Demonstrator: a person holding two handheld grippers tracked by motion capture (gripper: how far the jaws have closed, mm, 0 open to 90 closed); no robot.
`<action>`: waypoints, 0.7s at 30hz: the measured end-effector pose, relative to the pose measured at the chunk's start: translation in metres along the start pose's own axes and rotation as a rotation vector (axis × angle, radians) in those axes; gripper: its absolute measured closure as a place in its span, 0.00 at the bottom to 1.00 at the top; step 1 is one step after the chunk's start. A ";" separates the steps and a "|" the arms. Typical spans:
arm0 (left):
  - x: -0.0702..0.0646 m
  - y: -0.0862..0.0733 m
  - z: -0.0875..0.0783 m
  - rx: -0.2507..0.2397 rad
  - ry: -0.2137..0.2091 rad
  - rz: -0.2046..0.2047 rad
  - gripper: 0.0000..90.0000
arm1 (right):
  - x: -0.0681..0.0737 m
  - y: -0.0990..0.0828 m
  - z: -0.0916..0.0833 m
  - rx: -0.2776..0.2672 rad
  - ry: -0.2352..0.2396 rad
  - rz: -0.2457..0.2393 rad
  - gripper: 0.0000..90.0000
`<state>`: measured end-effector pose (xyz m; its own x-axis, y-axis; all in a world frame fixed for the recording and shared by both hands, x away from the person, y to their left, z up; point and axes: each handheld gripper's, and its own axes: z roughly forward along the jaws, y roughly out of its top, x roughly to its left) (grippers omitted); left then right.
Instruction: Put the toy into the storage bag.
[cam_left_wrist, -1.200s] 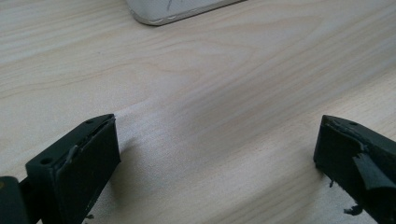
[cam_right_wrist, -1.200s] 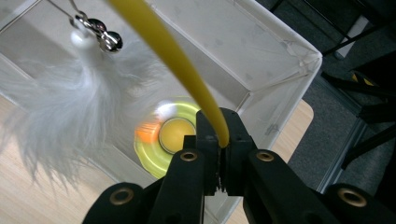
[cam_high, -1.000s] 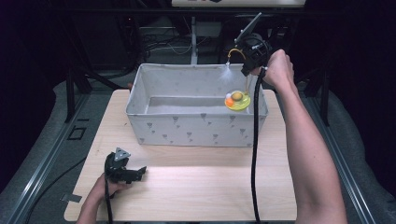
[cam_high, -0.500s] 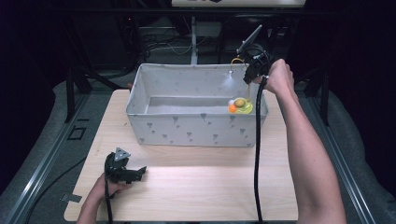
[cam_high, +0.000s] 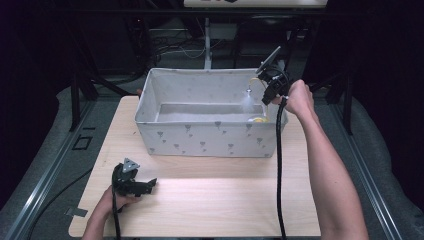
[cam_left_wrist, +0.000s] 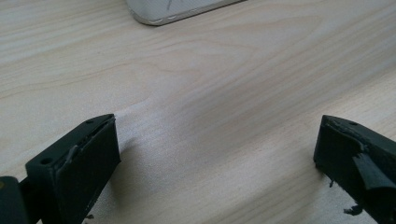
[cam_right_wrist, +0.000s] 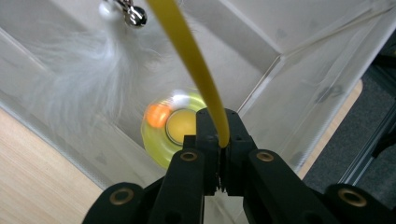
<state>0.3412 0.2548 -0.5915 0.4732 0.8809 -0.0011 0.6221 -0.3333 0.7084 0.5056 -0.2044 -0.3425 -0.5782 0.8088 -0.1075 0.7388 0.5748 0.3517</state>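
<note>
My right gripper (cam_high: 270, 89) (cam_right_wrist: 218, 127) hangs over the right end of a grey fabric box (cam_high: 207, 134) and is shut on the thin yellow stem (cam_right_wrist: 186, 46) of a cat toy. The stem carries a white feather tuft (cam_right_wrist: 77, 79) (cam_high: 246, 99) and a small metal bell (cam_right_wrist: 132, 14). The toy's yellow-green round base (cam_right_wrist: 161, 142) (cam_high: 258, 120), with an orange ball (cam_right_wrist: 158, 115), sits low inside the box near its right corner. My left gripper (cam_high: 143, 185) (cam_left_wrist: 217, 158) rests on the wooden table (cam_high: 225, 200) at the front left, open, with nothing between its jaws.
The box stands across the back half of the table, its front wall patterned with small grey marks. A black cable (cam_high: 278, 165) trails from the right gripper down along the forearm. Dark frames and rails surround the table.
My right hand has sunk, carrying the toy down into the box; its base now sits lower behind the front wall. The left gripper has stayed put.
</note>
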 end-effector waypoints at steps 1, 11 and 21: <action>0.000 0.000 0.000 -0.001 0.000 0.000 0.00 | 0.000 0.000 0.000 0.000 0.000 0.000 0.98; 0.000 0.000 0.000 -0.001 0.000 -0.001 0.00 | 0.001 -0.016 0.018 0.044 0.022 0.016 0.98; 0.000 0.000 0.000 0.000 0.000 0.000 0.00 | -0.001 -0.027 0.030 0.090 0.035 0.020 0.98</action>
<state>0.3412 0.2548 -0.5915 0.4733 0.8809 -0.0011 0.6221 -0.3333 0.7084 0.4966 -0.2176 -0.3795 -0.5736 0.8163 -0.0683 0.7776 0.5689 0.2679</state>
